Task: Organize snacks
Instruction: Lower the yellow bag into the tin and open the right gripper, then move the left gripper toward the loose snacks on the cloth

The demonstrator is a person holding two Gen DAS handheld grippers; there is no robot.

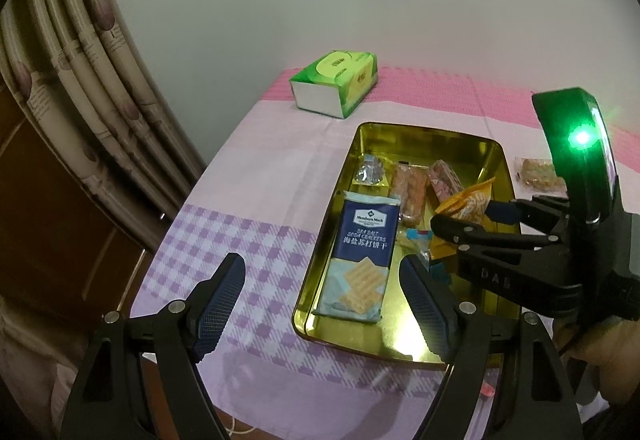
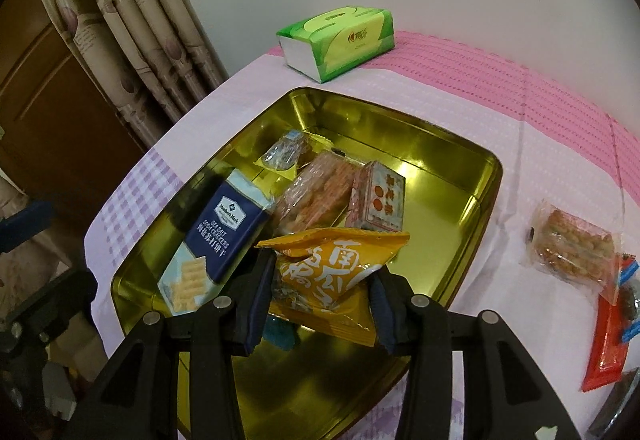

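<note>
Gold tin tray (image 2: 486, 195) is the reference. Left gripper (image 1: 320, 304) hangs open and empty off its near-left corner. Right gripper (image 2: 320, 300) pinches the orange snack bag (image 2: 332, 272) above the tray's near half. Bag looks light, soft, crinkly, slippery; contents probably crush easily. Best held at the sealed edge, gently.

A: The tin tray (image 2: 486, 175) is shiny gold; the cracker pack (image 1: 362, 240) navy and pale blue.

B: Tablecloth (image 1: 256, 175): lilac gingham near, pink band far. Tissue pack (image 2: 340, 41) green; held snack bag (image 2: 340, 272) orange.
</note>
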